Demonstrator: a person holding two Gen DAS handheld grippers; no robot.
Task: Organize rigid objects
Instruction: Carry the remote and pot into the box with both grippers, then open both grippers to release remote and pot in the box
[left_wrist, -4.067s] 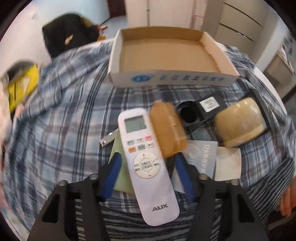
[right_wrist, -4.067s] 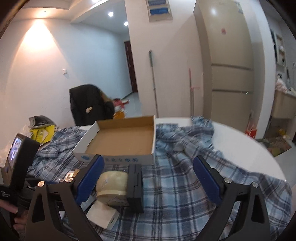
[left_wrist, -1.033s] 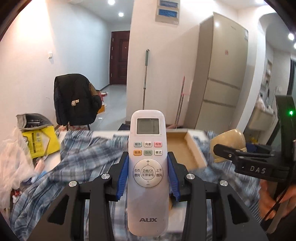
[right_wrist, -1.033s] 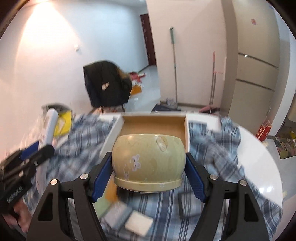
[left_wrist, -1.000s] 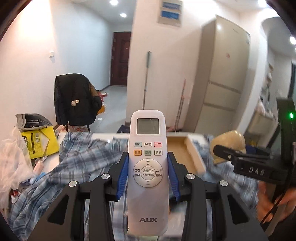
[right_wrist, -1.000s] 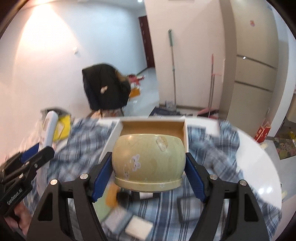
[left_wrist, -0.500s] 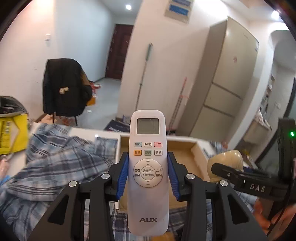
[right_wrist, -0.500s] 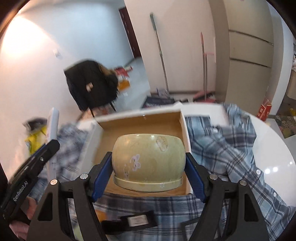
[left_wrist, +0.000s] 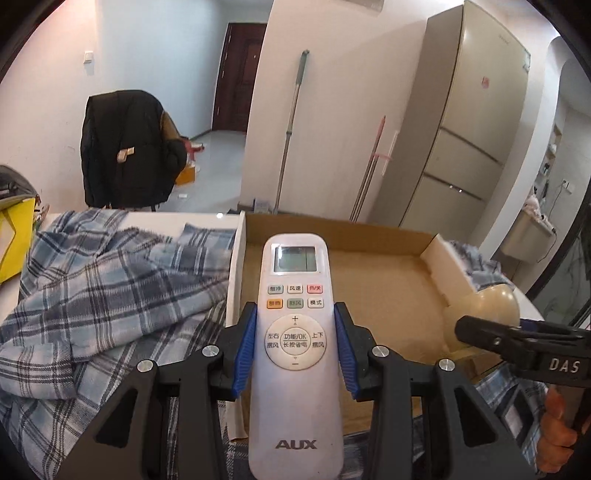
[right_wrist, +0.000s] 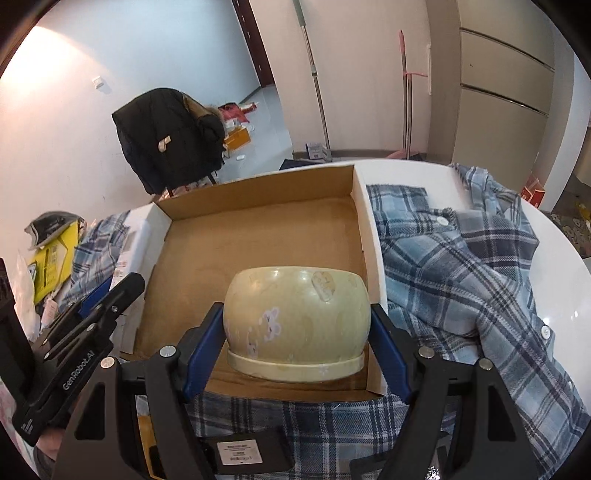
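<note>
Both grippers have dropped over the cardboard box since a sec ago. Left gripper clamps remote, right gripper clamps ceramic pot at box's 5 o'clock; prob. release next

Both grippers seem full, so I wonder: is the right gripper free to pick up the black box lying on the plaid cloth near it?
Probably not: the right gripper is shut on the ceramic pot, over the cardboard box. The black box lies unobstructed below, but the pot must go first.
</note>
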